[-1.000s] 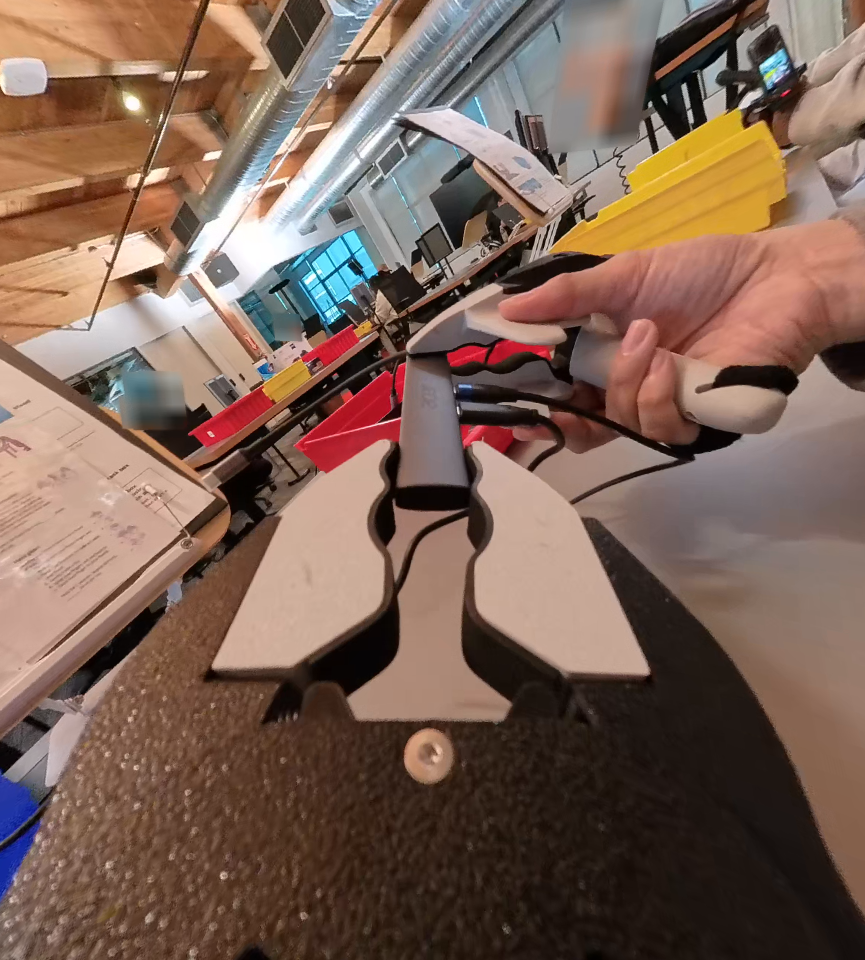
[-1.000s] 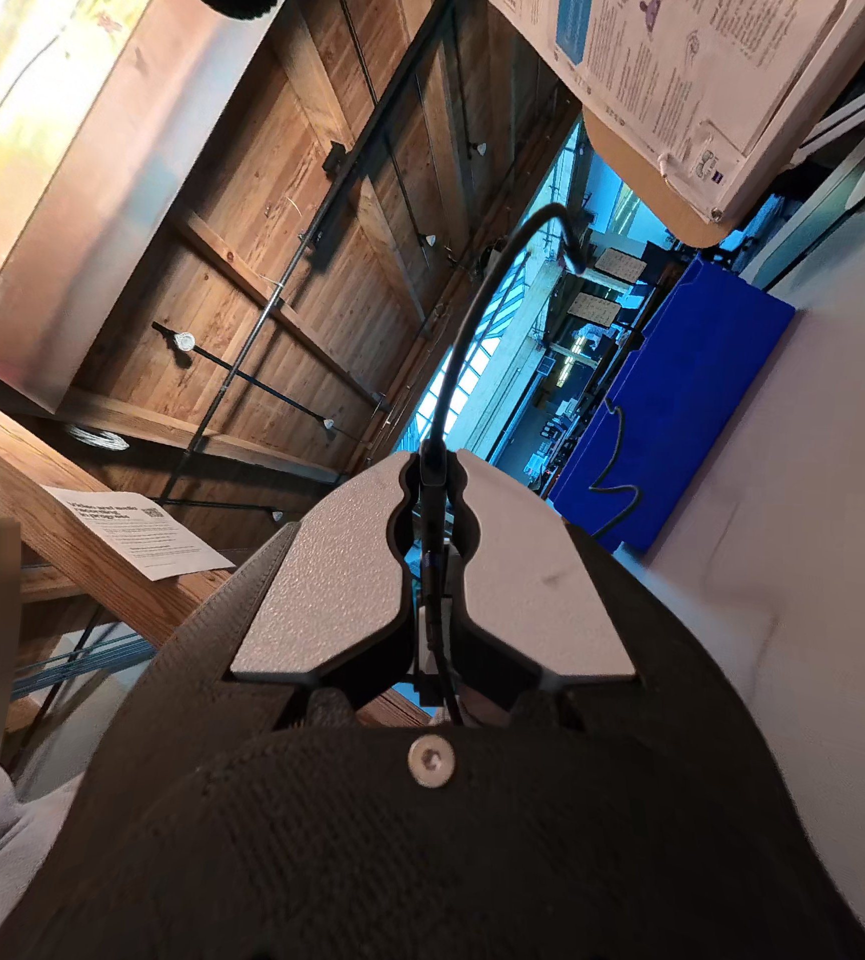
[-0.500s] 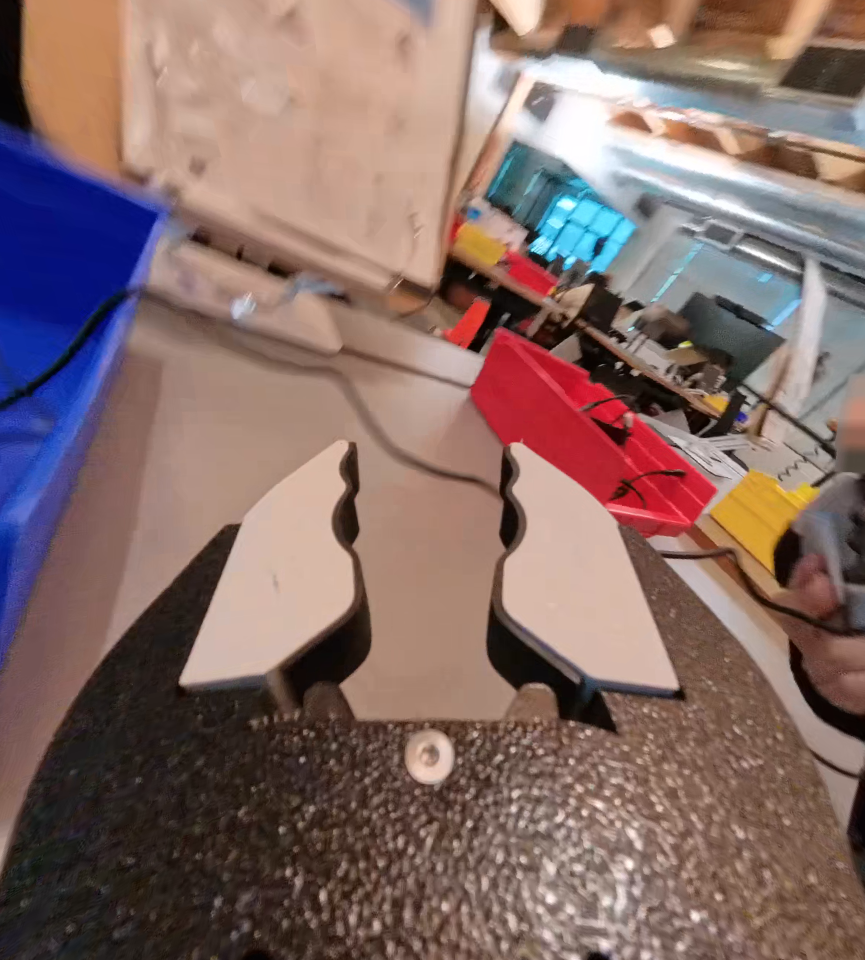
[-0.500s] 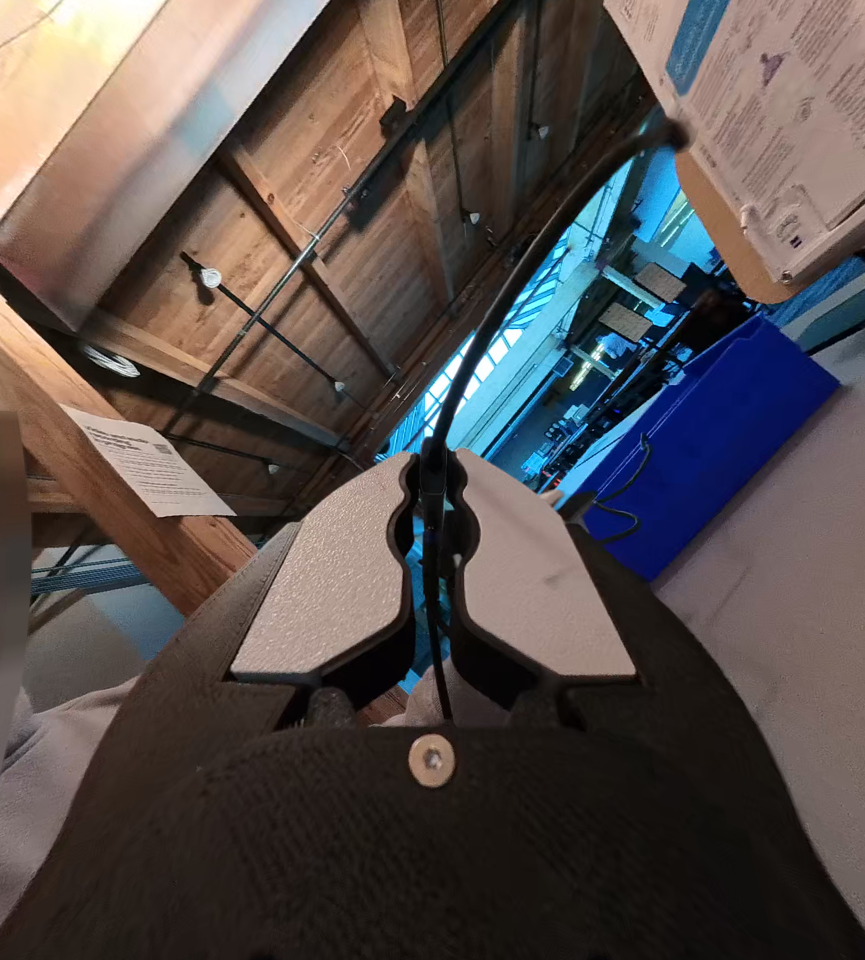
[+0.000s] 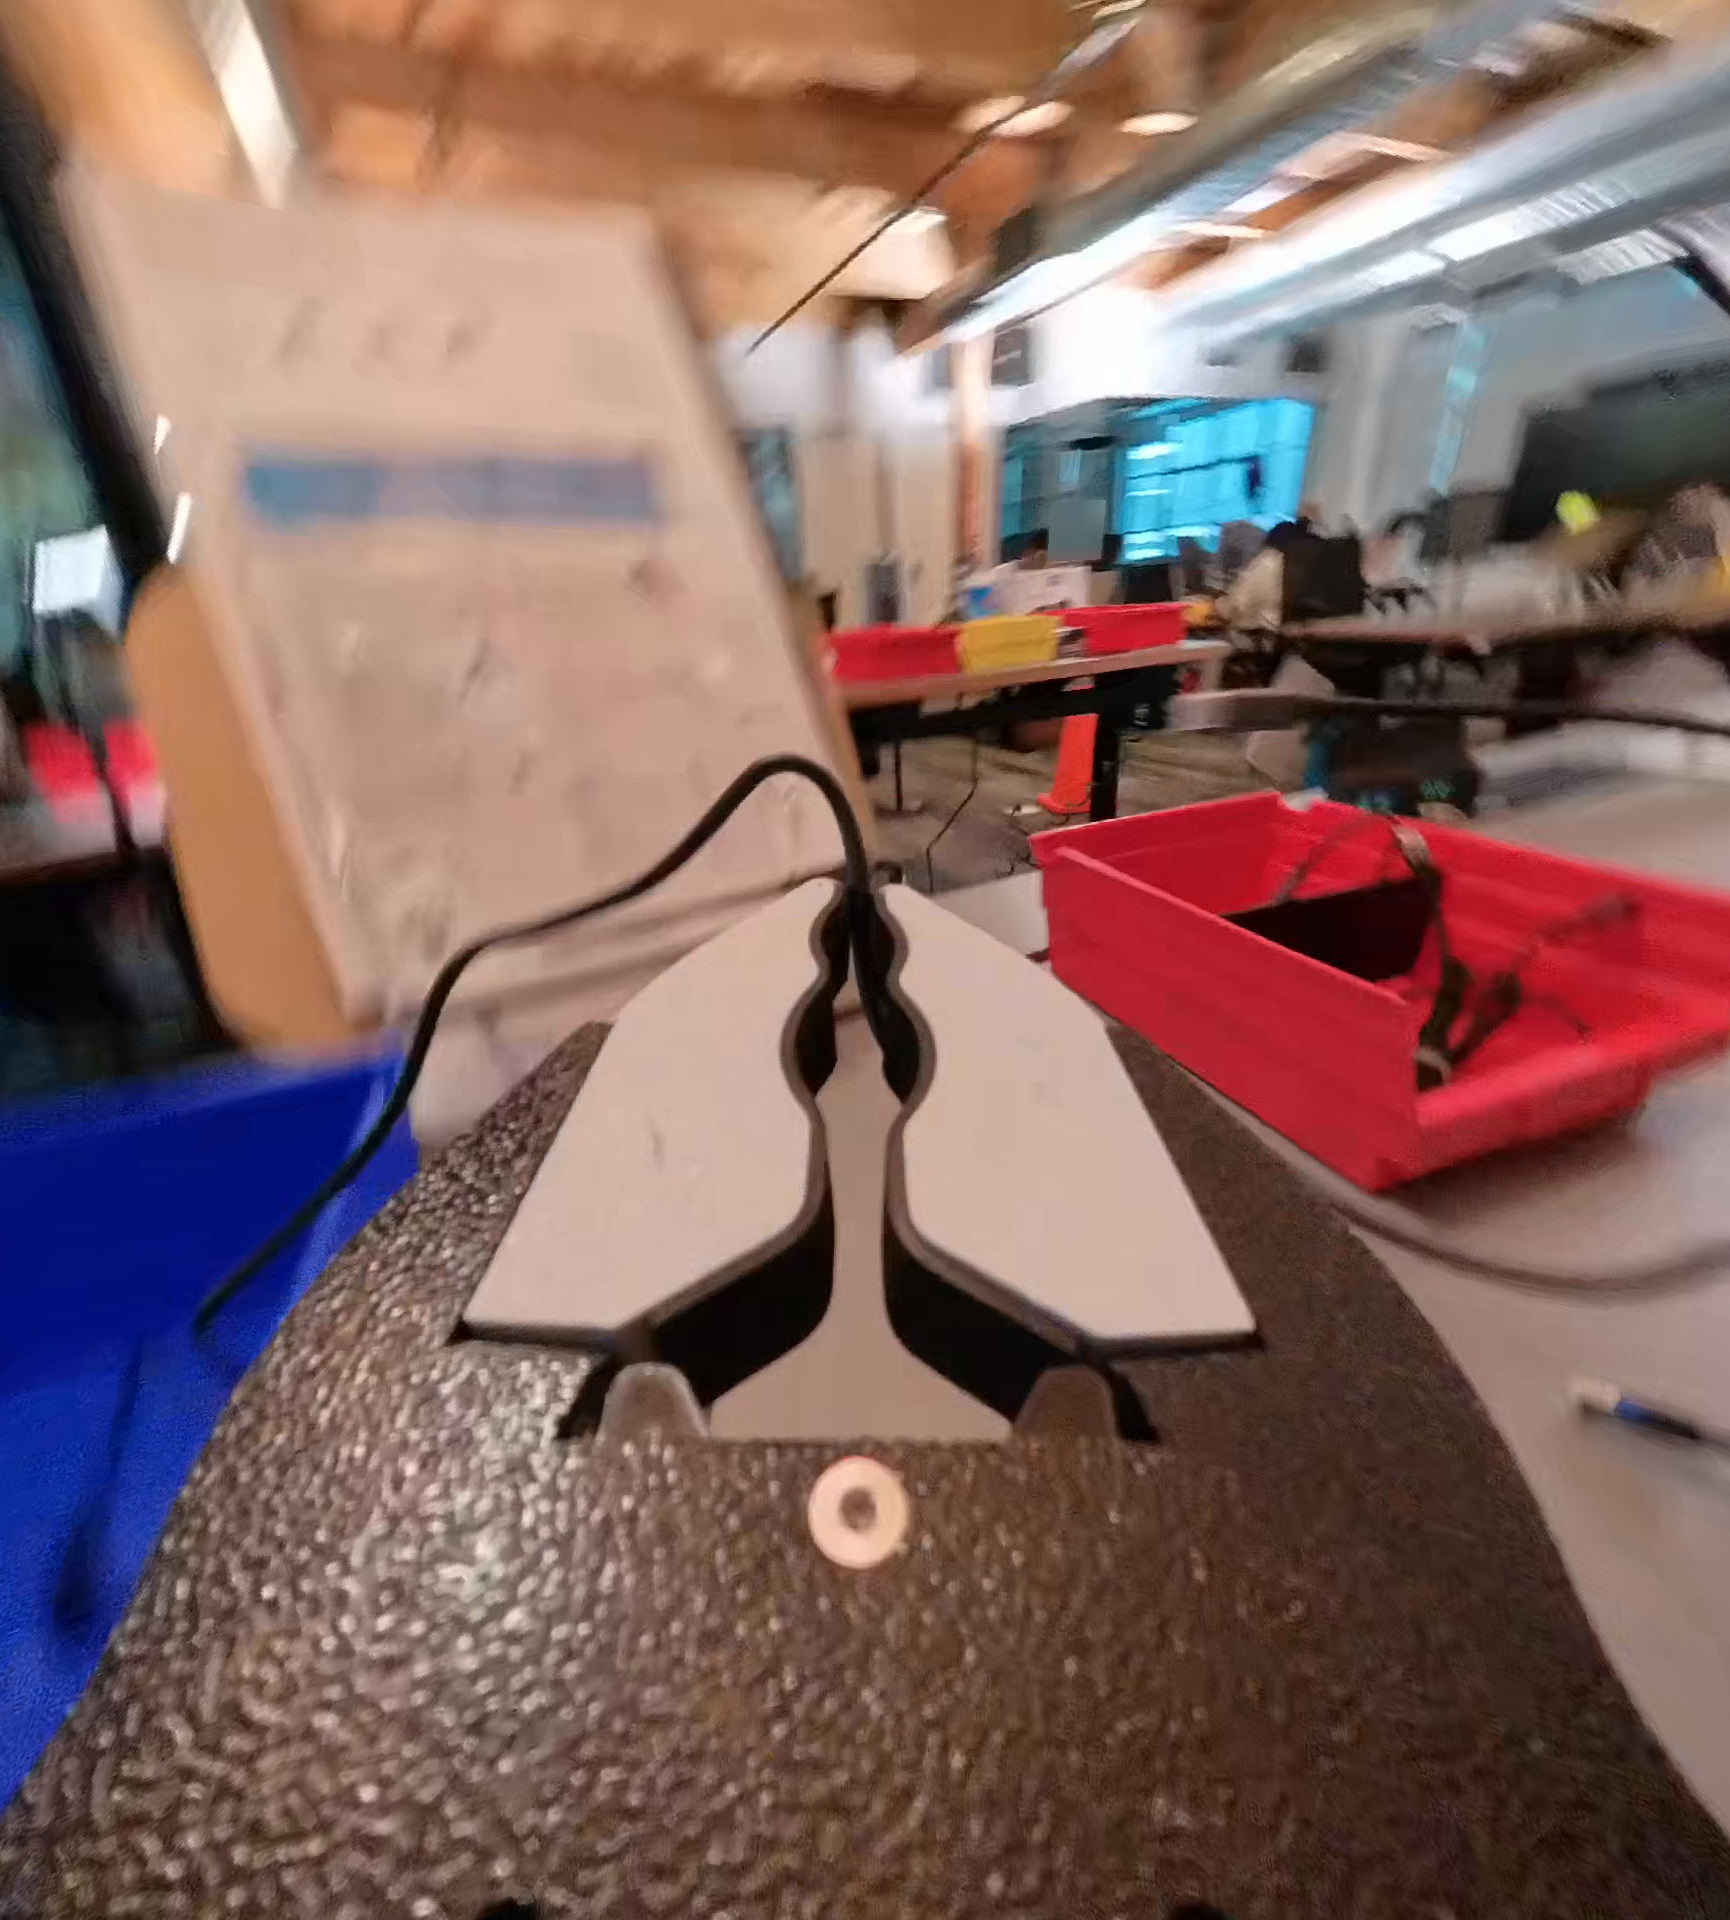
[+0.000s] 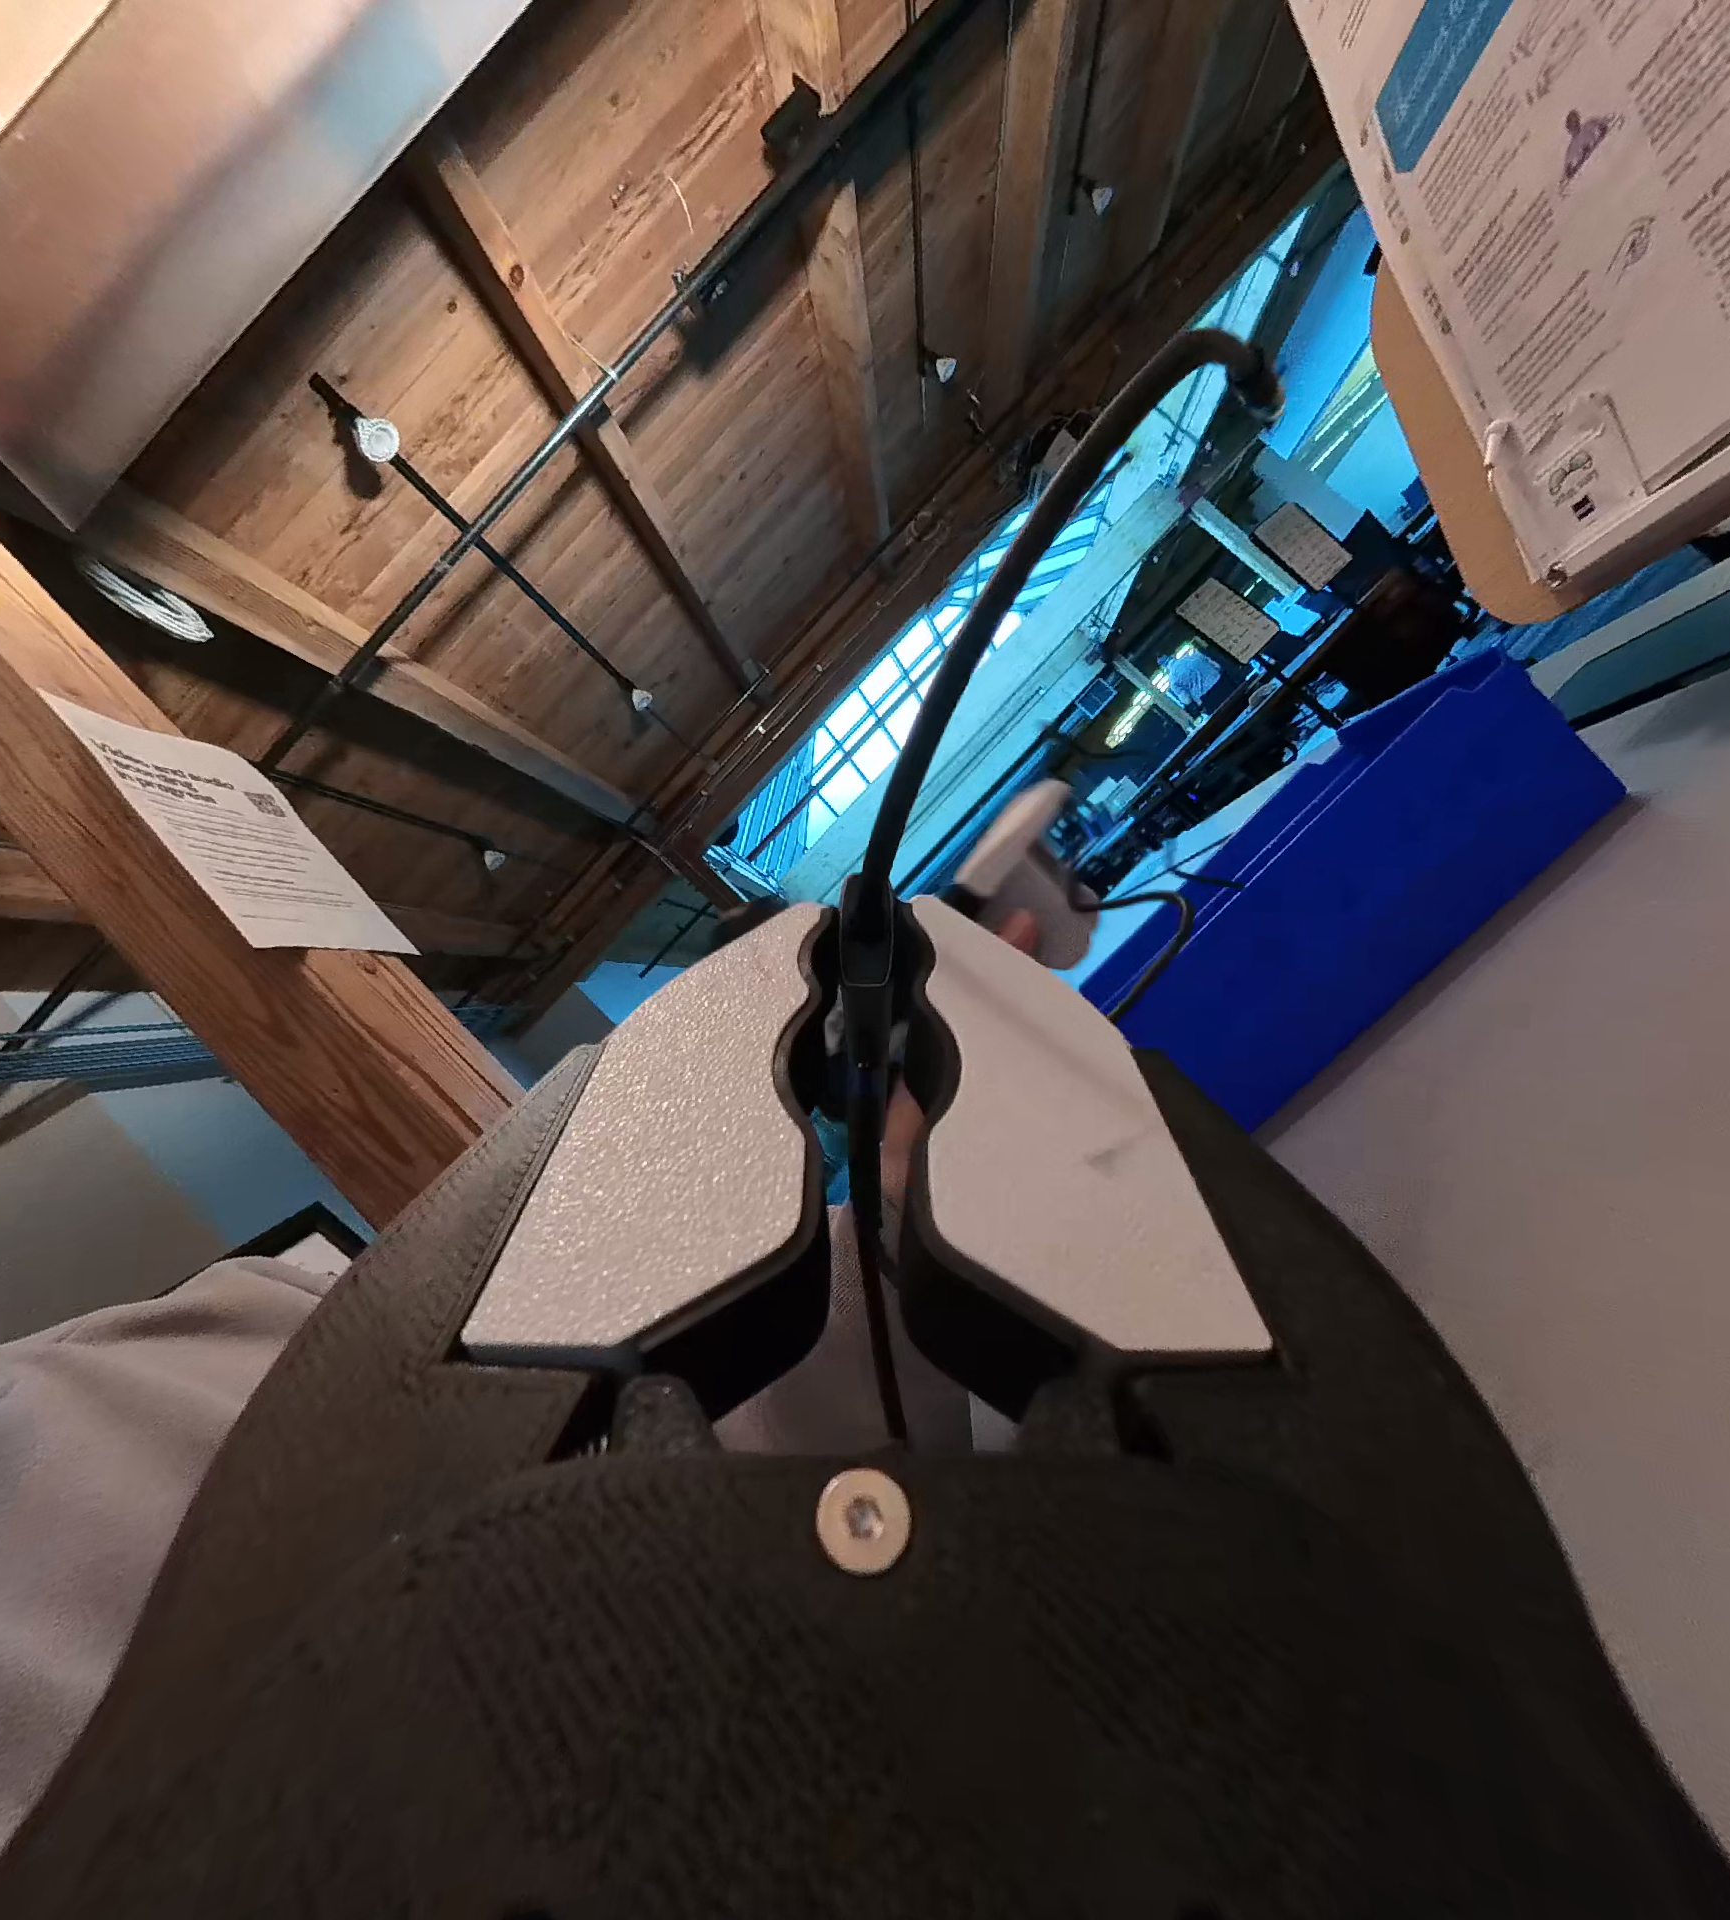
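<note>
Left gripper [image 5: 856,940]: jaws closed to a narrow slit at the tips, pinching a thin black cable [image 5: 570,914].
Cable in left jaws: it arches up from the tips, then drops to the left over the blue bin [image 5: 92,1351]; its far end is lost in blur against the bin.
Right gripper [image 6: 866,935]: jaws nearly together, clamped on the dark plug end of a black cord [image 6: 954,665].
Cord in right jaws: it curves up and to the right from the tips, and a thin stretch also runs back between the fingers toward the camera; whether it is the same line the left gripper holds cannot be told.
Red bin [image 5: 1360,997]: on the grey tabletop [image 5: 1671,1195] right of the left gripper, with dark straps or wires inside, too smeared to name.
Pen [image 5: 1661,1434]: lies on the tabletop at the right edge, cut off by the frame.
Printed board [image 5: 466,644]: stands behind the left gripper, heavily motion-blurred.
Beyond right jaws: a white object with part of a hand [image 6: 1022,930], mostly hidden by the finger.
Grey sleeve [image 6: 61,1507]: lower left, partly cut off.
</note>
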`<state>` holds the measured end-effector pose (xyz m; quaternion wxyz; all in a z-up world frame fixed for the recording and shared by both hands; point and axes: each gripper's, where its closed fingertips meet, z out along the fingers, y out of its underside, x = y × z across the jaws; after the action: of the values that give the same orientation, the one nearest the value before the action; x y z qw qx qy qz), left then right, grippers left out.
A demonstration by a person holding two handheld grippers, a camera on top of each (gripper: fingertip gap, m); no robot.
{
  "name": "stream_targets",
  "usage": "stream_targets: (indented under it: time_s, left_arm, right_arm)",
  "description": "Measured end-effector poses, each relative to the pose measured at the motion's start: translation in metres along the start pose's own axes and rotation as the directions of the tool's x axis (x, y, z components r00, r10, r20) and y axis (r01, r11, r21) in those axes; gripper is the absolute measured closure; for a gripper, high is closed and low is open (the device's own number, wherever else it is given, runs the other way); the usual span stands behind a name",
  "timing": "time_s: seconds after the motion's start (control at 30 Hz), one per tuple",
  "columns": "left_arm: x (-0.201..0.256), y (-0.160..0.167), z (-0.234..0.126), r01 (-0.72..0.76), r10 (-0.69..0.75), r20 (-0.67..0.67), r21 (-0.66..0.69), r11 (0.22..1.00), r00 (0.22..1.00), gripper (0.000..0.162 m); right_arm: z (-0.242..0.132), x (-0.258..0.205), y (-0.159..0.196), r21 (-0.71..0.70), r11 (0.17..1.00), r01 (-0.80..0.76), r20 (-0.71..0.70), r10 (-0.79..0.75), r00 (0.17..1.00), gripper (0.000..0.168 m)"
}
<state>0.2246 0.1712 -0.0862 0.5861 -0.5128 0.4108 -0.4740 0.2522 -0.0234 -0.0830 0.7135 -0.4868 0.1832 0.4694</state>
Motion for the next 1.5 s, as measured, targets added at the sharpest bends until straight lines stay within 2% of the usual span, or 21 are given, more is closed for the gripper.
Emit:
stream_targets:
  time_s: [0.03, 0.07, 0.1, 0.2, 0.33, 0.37, 0.43, 0.5, 0.6, 0.67, 0.77, 0.9, 1.0, 1.1, 1.13, 1.27, 1.3, 1.5]
  left_arm:
    - [0.026, -0.014, -0.001, -0.154, 0.157, -0.077, 0.049, 0.987, 0.985, 0.159]
    - [0.054, -0.02, -0.002, -0.246, 0.258, -0.182, 0.086, 0.966, 0.949, 0.159]
    - [0.075, -0.02, -0.004, -0.279, 0.293, -0.26, 0.09, 0.956, 0.92, 0.159]
    - [0.097, -0.004, -0.006, -0.262, 0.246, -0.353, 0.001, 0.965, 0.903, 0.159]
    - [0.126, 0.029, -0.018, -0.291, 0.201, -0.522, -0.095, 0.952, 0.829, 0.159]
    - [0.138, 0.03, -0.025, -0.338, 0.249, -0.572, -0.053, 0.94, 0.782, 0.16]
    - [0.157, 0.027, -0.034, -0.441, 0.371, -0.586, 0.027, 0.897, 0.72, 0.16]
    - [0.162, 0.037, -0.03, -0.428, 0.309, -0.591, -0.068, 0.901, 0.745, 0.159]
    - [0.138, 0.053, -0.016, -0.29, 0.153, -0.52, -0.193, 0.937, 0.84, 0.158]
    - [0.119, 0.065, -0.011, -0.219, 0.061, -0.477, -0.283, 0.934, 0.877, 0.147]
    - [0.117, 0.069, -0.021, -0.206, -0.016, -0.572, -0.321, 0.924, 0.82, 0.128]
    - [0.112, 0.078, -0.046, -0.324, 0.075, -0.653, -0.27, 0.906, 0.754, 0.088]
    - [0.13, 0.073, -0.067, -0.324, 0.167, -0.678, -0.111, 0.939, 0.715, 0.093]
    - [0.147, 0.06, -0.077, -0.392, 0.405, -0.563, 0.151, 0.907, 0.72, 0.112]
    - [0.15, 0.055, -0.078, -0.399, 0.443, -0.517, 0.201, 0.895, 0.733, 0.114]
    - [0.161, 0.058, -0.072, -0.376, 0.42, -0.501, 0.193, 0.906, 0.756, 0.123]
    - [0.162, 0.058, -0.072, -0.377, 0.424, -0.504, 0.199, 0.905, 0.752, 0.132]
    - [0.154, 0.062, -0.062, -0.431, 0.457, -0.456, 0.166, 0.887, 0.764, 0.138]
  right_arm:
    - [-0.001, 0.001, -0.002, 0.008, 1.0, -0.002, -0.001, 0.002, 1.0, 0.159]
    - [-0.003, 0.001, -0.003, 0.009, 1.0, -0.002, 0.002, 0.002, 1.0, 0.159]
    - [-0.004, 0.001, -0.004, 0.009, 1.0, -0.002, 0.003, 0.002, 1.0, 0.158]
    - [-0.008, 0.003, -0.007, 0.014, 1.0, 0.008, -0.009, -0.008, 1.0, 0.158]
    - [-0.013, 0.007, -0.011, 0.02, 1.0, 0.022, -0.028, -0.021, 0.999, 0.158]
    - [-0.015, 0.008, -0.013, 0.026, 0.999, 0.026, -0.03, -0.025, 0.999, 0.158]
    - [-0.018, 0.009, -0.016, 0.037, 0.999, 0.017, -0.024, -0.017, 1.0, 0.159]
    - [-0.021, 0.012, -0.017, 0.045, 0.999, 0.009, -0.027, -0.008, 1.0, 0.158]
    - [-0.02, 0.016, -0.013, 0.028, 1.0, 0.013, -0.046, -0.012, 0.999, 0.158]
    - [-0.021, 0.02, -0.01, 0.008, 1.0, 0.028, -0.074, -0.027, 0.997, 0.159]
    - [-0.021, 0.027, -0.007, -0.019, 1.0, 0.025, -0.103, -0.027, 0.994, 0.158]
    - [-0.022, 0.034, -0.006, 0.008, 0.999, -0.052, -0.109, 0.053, 0.993, 0.159]
    - [-0.022, 0.04, -0.007, 0.062, 0.989, -0.133, -0.085, 0.138, 0.987, 0.159]
    - [-0.016, 0.044, -0.001, 0.079, 0.977, -0.2, -0.044, 0.204, 0.978, 0.158]
    - [-0.014, 0.045, 0.003, 0.071, 0.975, -0.212, -0.038, 0.215, 0.976, 0.158]
    - [-0.005, 0.044, 0.017, 0.019, 0.976, -0.216, -0.039, 0.216, 0.976, 0.159]
    - [-0.004, 0.045, 0.018, 0.019, 0.977, -0.21, -0.047, 0.211, 0.976, 0.159]
    - [-0.006, 0.047, 0.014, 0.045, 0.973, -0.227, -0.043, 0.228, 0.973, 0.158]
